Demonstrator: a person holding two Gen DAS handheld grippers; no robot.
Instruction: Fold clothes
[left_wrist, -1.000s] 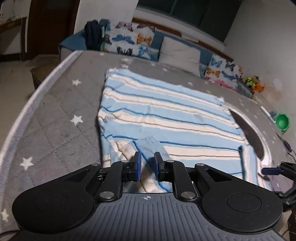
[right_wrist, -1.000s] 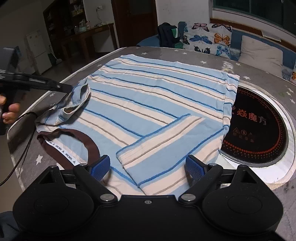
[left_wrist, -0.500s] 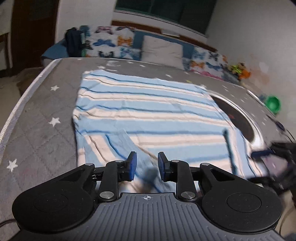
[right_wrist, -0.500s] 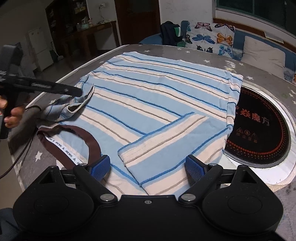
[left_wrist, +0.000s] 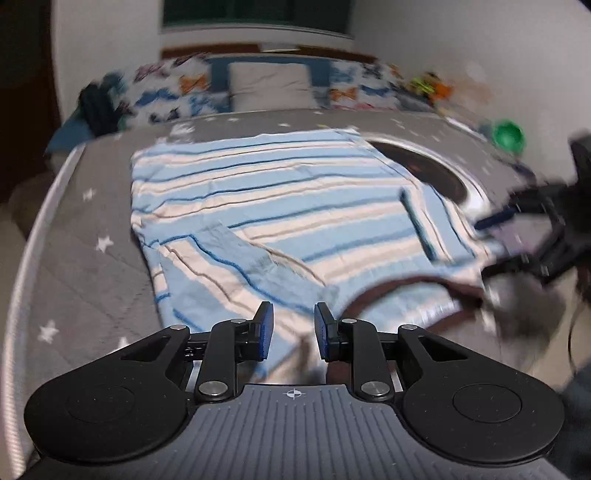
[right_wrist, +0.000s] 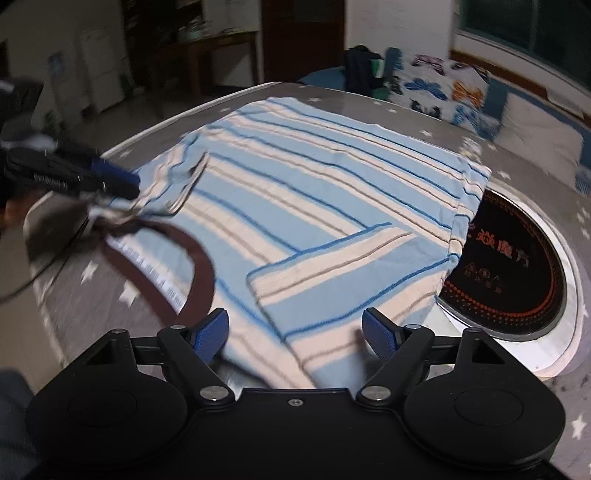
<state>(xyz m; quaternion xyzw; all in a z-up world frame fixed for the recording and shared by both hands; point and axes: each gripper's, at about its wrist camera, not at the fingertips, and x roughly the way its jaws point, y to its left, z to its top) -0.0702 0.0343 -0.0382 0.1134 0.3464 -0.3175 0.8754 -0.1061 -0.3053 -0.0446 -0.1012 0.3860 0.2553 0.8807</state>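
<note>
Your left claw (left_wrist: 291, 334) has let go of the left sleeve (left_wrist: 236, 258), now folded across the striped shirt (right_wrist: 314, 192) spread on the counter (left_wrist: 85, 266), and stands part open, while your right claw (right_wrist: 295, 332) hovers wide open, leaving the body fold next.
</note>
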